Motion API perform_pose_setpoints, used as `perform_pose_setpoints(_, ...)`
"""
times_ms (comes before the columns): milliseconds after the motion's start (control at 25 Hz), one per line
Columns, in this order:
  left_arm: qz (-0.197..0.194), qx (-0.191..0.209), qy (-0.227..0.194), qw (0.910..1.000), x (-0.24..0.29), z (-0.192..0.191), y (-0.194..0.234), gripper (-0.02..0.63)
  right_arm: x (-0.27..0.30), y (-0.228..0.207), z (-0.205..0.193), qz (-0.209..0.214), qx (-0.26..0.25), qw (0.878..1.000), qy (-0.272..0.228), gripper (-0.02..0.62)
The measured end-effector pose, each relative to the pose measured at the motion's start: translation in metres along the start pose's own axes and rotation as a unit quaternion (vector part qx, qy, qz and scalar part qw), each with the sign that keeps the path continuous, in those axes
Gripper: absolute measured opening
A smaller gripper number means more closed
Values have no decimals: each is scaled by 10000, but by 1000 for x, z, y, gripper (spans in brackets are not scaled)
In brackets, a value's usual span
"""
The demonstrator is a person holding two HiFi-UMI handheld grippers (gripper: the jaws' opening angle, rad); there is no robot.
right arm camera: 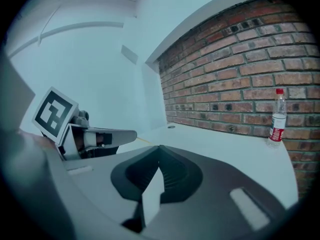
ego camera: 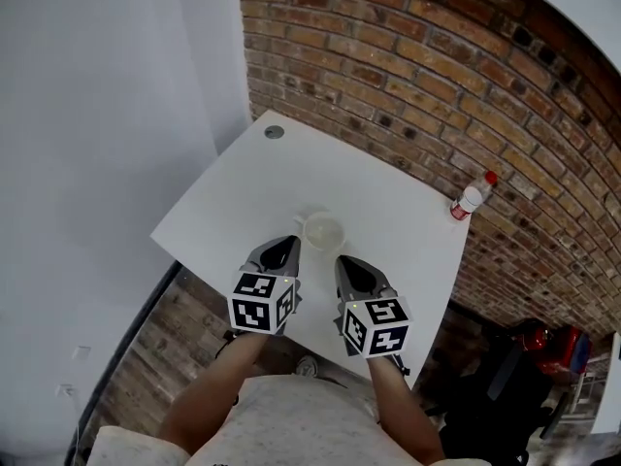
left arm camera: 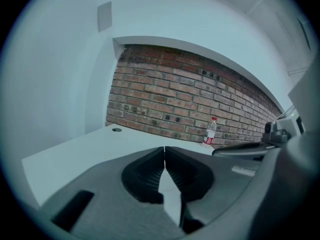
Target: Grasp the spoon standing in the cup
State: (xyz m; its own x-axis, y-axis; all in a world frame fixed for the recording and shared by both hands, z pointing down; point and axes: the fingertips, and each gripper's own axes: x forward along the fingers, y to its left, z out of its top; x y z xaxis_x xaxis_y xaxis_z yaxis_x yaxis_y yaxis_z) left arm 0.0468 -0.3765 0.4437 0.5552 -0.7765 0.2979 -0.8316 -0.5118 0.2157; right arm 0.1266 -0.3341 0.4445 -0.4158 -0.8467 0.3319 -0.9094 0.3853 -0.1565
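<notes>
A brick wall [ego camera: 408, 76] runs along the far side and meets a plain white wall [ego camera: 107, 95] at the left. A white tabletop [ego camera: 243, 187] stands in the corner they form.

The left gripper [ego camera: 293, 240] and the right gripper [ego camera: 342, 259] hover side by side over the near edge of the tabletop, each with a black-and-white marker cube [ego camera: 262, 302] at its rear. In the left gripper view, the left gripper [left arm camera: 164, 149] has its jaws pressed together with nothing between them. The right gripper [right arm camera: 159, 147] is likewise closed and empty in its own view.

A pale cup [ego camera: 323, 231] sits on the tabletop just beyond the two gripper tips, roughly between them and touched by neither. The spoon cannot be made out in it from the head view.

A clear bottle [ego camera: 472, 197] with a red cap stands upright at the tabletop's right corner by the brick wall, well apart from the cup. A small round hole [ego camera: 275, 132] marks the far corner.
</notes>
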Motion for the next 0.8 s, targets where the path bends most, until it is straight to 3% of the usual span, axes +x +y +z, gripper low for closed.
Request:
perform_pose_setpoints(320,124,-174,-258,9994,-39,8,16,5,1,35,1,214,-80,9997,-31,8)
perform_pose_setpoints(800,871,-191,-319,9955,-113,-8,70,5,19,113,4,864,-438,9953,-9,8)
